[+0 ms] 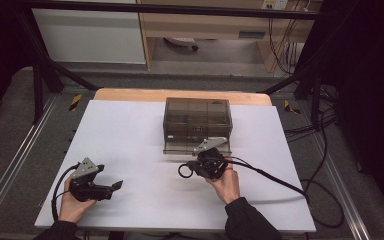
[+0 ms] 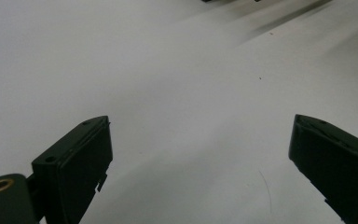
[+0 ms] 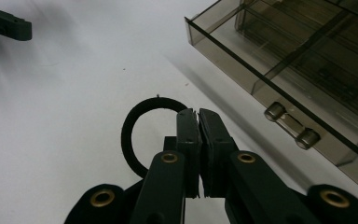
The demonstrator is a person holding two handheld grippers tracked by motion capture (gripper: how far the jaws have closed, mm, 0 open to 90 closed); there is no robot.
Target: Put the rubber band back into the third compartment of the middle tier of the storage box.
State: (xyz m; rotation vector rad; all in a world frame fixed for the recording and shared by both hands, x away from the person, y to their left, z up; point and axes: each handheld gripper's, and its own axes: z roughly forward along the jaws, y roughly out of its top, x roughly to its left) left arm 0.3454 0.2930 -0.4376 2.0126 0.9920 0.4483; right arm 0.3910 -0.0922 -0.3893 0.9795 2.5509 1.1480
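A thin black ring (image 3: 129,135) is pinched at its rim between the jaws of my right gripper (image 3: 198,113), which is shut on it just above the white table top. In the high view the ring (image 1: 184,171) sticks out to the left of the right gripper (image 1: 195,168), just in front of a smoky see-through drawer box (image 1: 197,119). The box's bottom drawer (image 3: 279,70) is pulled out, its bar handle (image 3: 291,126) facing me. My left gripper (image 1: 116,185) rests at the near left of the table, and its jaws (image 2: 200,128) stand wide open with nothing between them.
A white sheet (image 1: 130,145) covers the wooden table, with bare surface between the two hands. The right gripper's black cable (image 1: 280,181) trails off to the right edge. A metal frame and floor rails surround the table.
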